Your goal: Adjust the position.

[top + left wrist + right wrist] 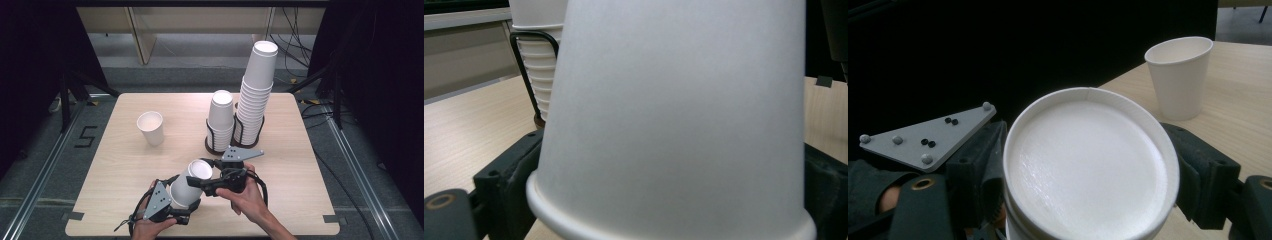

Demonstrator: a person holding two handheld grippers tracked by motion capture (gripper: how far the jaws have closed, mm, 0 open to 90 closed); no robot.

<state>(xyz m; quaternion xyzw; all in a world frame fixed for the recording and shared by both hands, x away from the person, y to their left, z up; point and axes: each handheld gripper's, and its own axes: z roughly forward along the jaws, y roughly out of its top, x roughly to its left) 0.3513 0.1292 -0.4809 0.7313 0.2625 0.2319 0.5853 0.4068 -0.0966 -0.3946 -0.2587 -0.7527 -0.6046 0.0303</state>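
Observation:
A white paper cup (pixel 191 184) is held upside down and tilted above the table's front edge, its recessed base (pixel 1088 170) facing up. My left gripper (pixel 179 196) comes in from the lower left, and its jaws press on the cup's wide lower wall (pixel 674 125) near the rolled rim. My right gripper (pixel 203 176) comes in from the right, its jaws clamping the narrow end just under the base. In the right gripper view a second rim edge shows below the base, so the cup may be nested on another. I cannot tell for sure.
One upright white cup (pixel 151 127) stands at the table's left middle. Two stacks of inverted cups sit in black wire holders at the back: a short one (pixel 220 120) and a tall one (pixel 256 95). The light wooden table (pixel 300 165) has bare room on both sides.

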